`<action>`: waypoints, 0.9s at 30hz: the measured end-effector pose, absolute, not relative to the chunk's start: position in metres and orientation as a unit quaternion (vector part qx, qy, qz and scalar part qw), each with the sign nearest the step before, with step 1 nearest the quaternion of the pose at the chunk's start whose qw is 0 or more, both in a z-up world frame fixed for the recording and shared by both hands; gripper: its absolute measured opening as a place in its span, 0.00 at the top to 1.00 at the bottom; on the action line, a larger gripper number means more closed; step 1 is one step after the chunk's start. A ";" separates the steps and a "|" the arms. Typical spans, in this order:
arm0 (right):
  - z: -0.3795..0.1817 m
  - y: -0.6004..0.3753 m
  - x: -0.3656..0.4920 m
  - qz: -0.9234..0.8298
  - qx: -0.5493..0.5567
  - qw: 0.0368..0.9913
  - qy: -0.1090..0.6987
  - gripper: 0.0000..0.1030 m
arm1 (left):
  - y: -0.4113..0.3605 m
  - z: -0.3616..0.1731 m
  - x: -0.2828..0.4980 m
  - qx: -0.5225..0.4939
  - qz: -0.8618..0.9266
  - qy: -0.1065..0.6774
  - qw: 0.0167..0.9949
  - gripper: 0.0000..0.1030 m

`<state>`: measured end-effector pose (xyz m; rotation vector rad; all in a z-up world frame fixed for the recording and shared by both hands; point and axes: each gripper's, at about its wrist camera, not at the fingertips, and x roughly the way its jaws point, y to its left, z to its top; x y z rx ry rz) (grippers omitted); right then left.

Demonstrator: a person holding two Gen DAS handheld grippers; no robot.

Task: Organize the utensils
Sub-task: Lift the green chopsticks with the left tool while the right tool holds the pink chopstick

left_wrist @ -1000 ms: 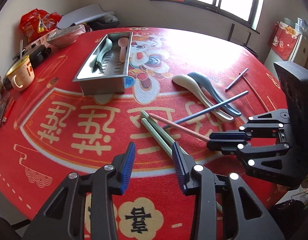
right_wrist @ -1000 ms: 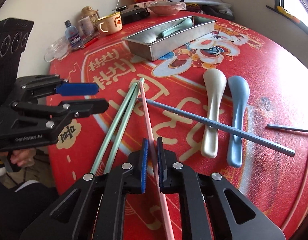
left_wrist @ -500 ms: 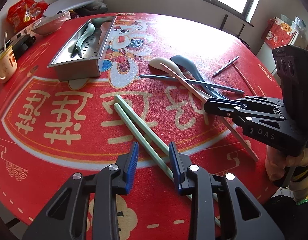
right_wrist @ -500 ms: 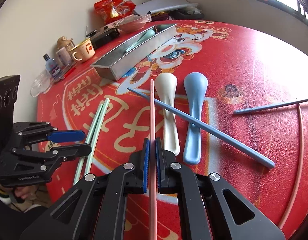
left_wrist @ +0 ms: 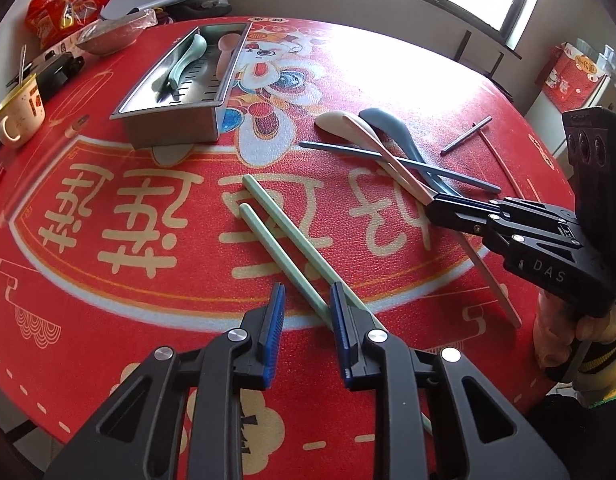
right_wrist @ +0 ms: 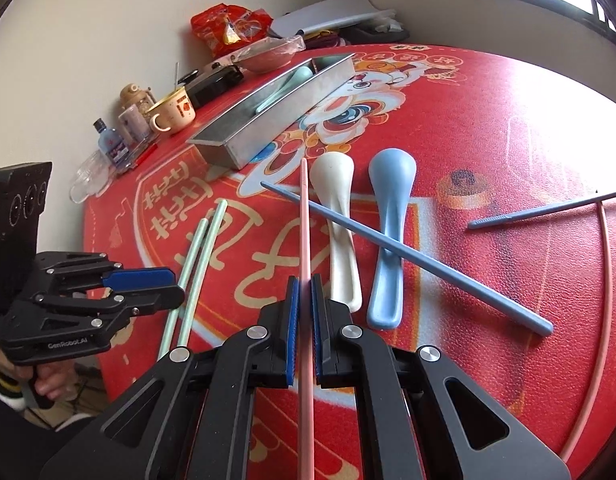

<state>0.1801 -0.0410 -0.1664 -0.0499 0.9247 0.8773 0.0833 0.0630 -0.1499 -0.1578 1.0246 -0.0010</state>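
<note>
Yellow mug [right_wrist: 173, 114], small clear bottle (blue label) [right_wrist: 110, 142], red snack bag [right_wrist: 228, 30], covered bowl [right_wrist: 268, 56] at table edge.

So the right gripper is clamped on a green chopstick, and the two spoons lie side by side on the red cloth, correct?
Not quite: the right gripper is clamped on the pink chopstick, as the right wrist view shows. The green chopsticks lie on the cloth. The white spoon and blue spoon do lie side by side.
</note>
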 end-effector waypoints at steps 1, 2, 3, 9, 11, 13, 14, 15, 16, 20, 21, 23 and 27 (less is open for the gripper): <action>-0.166 -0.041 0.180 0.411 -0.024 0.803 0.432 0.94 | 0.062 -0.150 0.083 -0.076 0.000 0.490 0.868 0.78; -0.166 -0.041 0.180 0.412 -0.024 0.803 0.431 0.94 | 0.062 -0.150 0.085 -0.077 0.001 0.490 0.868 0.78; -0.166 -0.041 0.179 0.412 -0.024 0.803 0.431 0.94 | 0.061 -0.151 0.086 -0.077 0.003 0.489 0.869 0.78; -0.166 -0.044 0.179 0.409 -0.016 0.806 0.429 0.94 | 0.055 -0.152 0.102 -0.042 0.011 0.483 0.875 0.83; -0.166 -0.046 0.178 0.407 -0.012 0.807 0.427 0.94 | 0.056 -0.152 0.106 -0.039 0.006 0.478 0.878 0.86; -0.166 -0.047 0.178 0.405 -0.008 0.808 0.427 0.94 | 0.057 -0.153 0.111 -0.033 0.004 0.475 0.880 0.88; -0.166 -0.047 0.179 0.404 -0.006 0.809 0.427 0.94 | 0.057 -0.153 0.114 -0.030 0.003 0.473 0.881 0.89; -0.166 -0.048 0.180 0.403 -0.005 0.809 0.428 0.94 | 0.057 -0.153 0.117 -0.028 0.003 0.471 0.882 0.90; -0.166 -0.048 0.181 0.402 -0.004 0.809 0.429 0.94 | 0.056 -0.153 0.120 -0.024 0.003 0.470 0.883 0.91; -0.166 -0.048 0.181 0.398 -0.004 0.811 0.429 0.94 | 0.053 -0.154 0.135 -0.010 0.006 0.465 0.885 0.92; -0.166 -0.048 0.181 0.397 -0.004 0.812 0.429 0.94 | 0.052 -0.154 0.139 -0.006 0.007 0.464 0.886 0.92; -0.166 -0.050 0.181 0.394 -0.001 0.812 0.430 0.94 | 0.050 -0.154 0.144 -0.002 0.005 0.463 0.886 0.92; -0.167 -0.051 0.182 0.389 0.003 0.814 0.432 0.94 | 0.048 -0.154 0.152 0.003 0.002 0.462 0.887 0.92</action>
